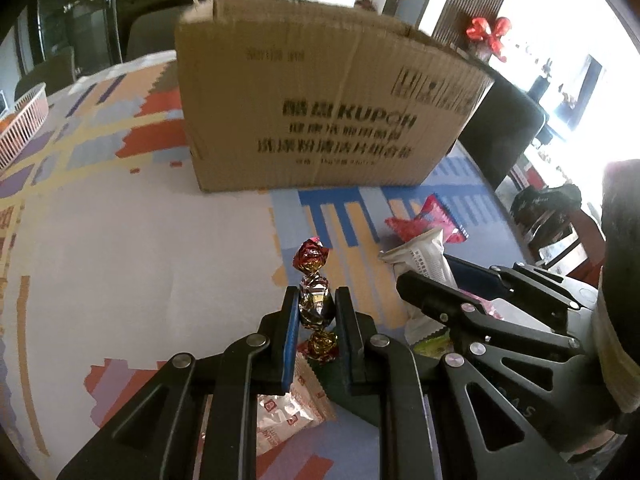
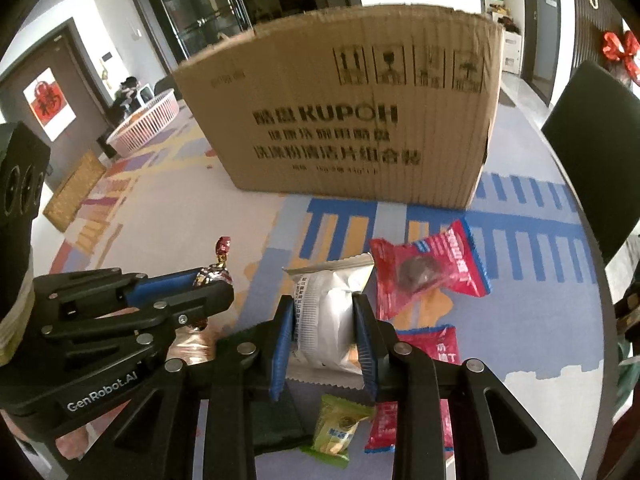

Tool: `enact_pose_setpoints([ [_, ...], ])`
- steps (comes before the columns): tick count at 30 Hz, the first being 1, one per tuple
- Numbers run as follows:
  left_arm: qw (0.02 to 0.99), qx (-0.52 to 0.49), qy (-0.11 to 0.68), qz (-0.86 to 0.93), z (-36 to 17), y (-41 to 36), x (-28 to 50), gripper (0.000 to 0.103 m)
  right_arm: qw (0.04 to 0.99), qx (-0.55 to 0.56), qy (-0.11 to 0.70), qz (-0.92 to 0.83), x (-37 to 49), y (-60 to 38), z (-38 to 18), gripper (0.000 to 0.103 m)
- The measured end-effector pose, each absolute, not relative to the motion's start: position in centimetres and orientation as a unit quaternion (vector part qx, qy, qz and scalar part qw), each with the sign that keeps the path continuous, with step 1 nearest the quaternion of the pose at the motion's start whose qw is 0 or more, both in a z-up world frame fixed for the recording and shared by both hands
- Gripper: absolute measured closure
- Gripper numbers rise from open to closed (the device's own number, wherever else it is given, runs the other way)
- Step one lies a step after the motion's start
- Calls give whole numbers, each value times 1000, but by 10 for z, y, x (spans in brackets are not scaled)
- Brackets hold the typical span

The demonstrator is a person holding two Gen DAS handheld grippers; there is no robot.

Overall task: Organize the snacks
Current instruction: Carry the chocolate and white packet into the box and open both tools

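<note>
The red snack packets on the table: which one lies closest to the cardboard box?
The large red packet with a dark round snack showing through. It lies nearer the cardboard box than the two smaller red packets.

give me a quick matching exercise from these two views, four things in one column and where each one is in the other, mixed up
Things:
1. foil-wrapped candy
2. white snack packet
3. cardboard box
4. green snack packet

Places:
A. standing on the table at the far side, behind the snacks
B. lying on the table under the right gripper
C. pinched between the jaws of the left gripper
D. clamped between the jaws of the right gripper

Pairs: 1-C, 2-D, 3-A, 4-B
</note>
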State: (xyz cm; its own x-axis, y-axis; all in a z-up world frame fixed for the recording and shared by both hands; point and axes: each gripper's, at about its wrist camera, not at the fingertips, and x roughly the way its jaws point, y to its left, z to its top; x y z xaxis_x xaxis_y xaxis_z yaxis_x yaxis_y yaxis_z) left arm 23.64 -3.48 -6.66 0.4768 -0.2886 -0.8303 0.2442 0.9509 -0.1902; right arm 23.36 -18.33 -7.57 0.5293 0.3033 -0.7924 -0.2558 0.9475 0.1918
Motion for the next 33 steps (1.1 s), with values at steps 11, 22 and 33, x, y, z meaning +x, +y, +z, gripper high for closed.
enact_pose_setpoints([
  [11,890,-30,429,-155,-18,-27,229,85,896,36,410,166,226,-186,-33,72],
  [22,915,-28,369,-162,33,-27,225,85,922,41,348,165,227,-191,19,72],
  [33,931,-27,328,-158,70,-26,242,85,940,39,299,161,241,-191,65,72],
])
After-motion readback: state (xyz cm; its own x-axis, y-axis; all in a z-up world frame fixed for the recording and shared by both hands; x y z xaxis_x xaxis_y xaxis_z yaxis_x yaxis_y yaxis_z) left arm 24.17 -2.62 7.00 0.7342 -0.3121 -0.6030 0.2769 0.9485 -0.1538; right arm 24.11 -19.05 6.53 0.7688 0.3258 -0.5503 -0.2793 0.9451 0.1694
